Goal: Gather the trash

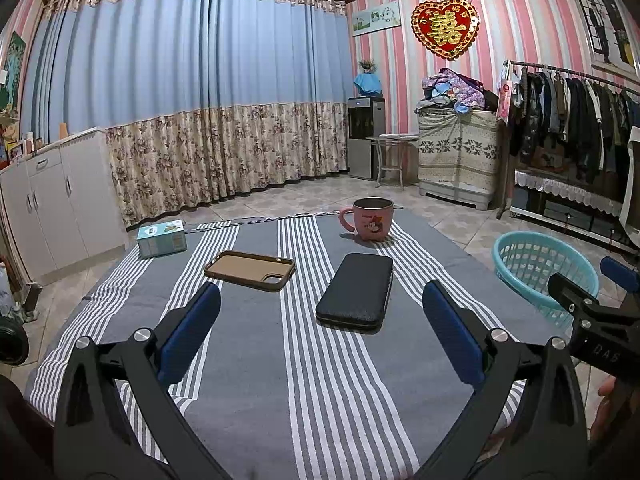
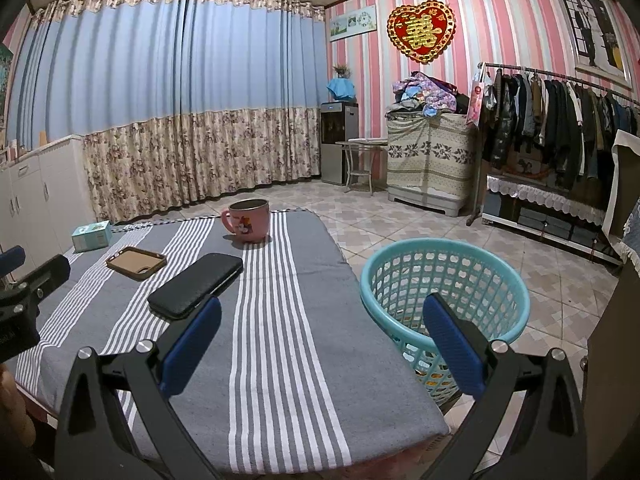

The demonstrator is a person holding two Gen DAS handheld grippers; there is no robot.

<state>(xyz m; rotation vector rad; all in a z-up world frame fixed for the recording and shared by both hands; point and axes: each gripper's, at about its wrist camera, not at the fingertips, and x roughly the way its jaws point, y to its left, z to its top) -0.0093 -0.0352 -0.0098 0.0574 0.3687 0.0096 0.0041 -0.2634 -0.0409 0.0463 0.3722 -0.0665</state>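
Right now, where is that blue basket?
The basket stands on the tiled floor just off the table's right edge, in front of the right gripper; the left view shows it far right.

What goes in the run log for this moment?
left gripper: open, empty | right gripper: open, empty | basket: beside table, some items inside | striped cloth: no loose trash visible

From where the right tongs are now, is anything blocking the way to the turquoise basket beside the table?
Nothing visible does. The right tongs hang open and empty over the striped cloth's right edge, and the turquoise basket stands on the floor just past that edge, its mouth open. The black case lies off to the left.
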